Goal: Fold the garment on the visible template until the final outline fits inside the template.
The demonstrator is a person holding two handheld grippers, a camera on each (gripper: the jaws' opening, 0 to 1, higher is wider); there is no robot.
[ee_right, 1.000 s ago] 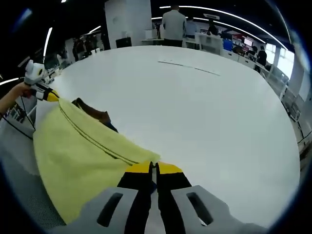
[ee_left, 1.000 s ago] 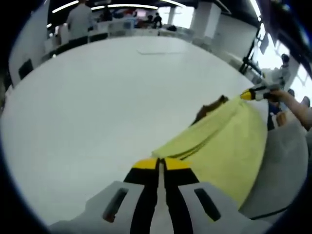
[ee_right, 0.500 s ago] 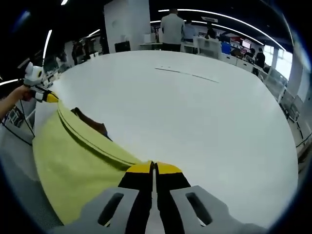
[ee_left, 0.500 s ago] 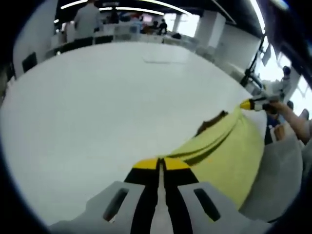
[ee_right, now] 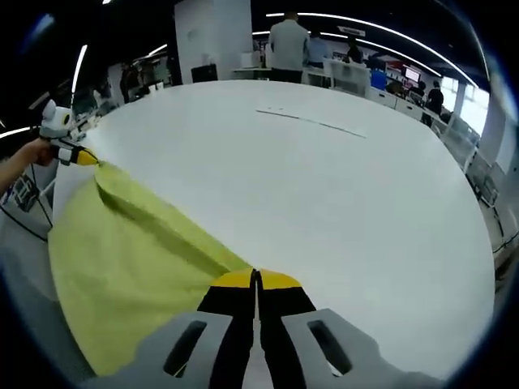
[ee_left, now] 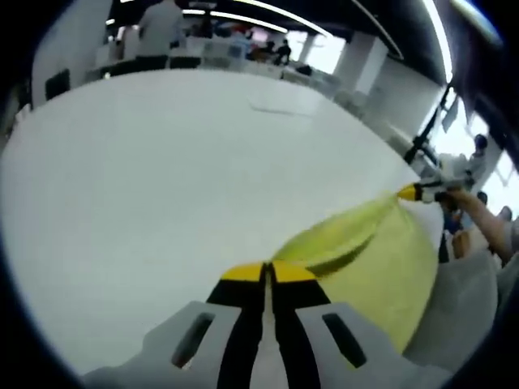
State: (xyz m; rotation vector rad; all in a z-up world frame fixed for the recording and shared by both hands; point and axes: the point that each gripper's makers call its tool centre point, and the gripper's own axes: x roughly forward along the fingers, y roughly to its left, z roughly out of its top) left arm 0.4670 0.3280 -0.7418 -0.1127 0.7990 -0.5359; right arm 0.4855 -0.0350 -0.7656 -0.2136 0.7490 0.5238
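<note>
The left gripper (ee_left: 263, 271) has its jaws pinched tight on one corner of the yellow garment (ee_left: 381, 259). The right gripper (ee_right: 255, 279) pinches another corner. The cloth (ee_right: 130, 267) hangs stretched between them, at 3 o'clock in the left gripper view, with a soft fold. The big white table (ee_right: 324, 186) lies wide open toward 12 o'clock.

garment (ee_right: 122, 275) | yellow-green | stretched taut, lifted above white table, creased along top
</note>
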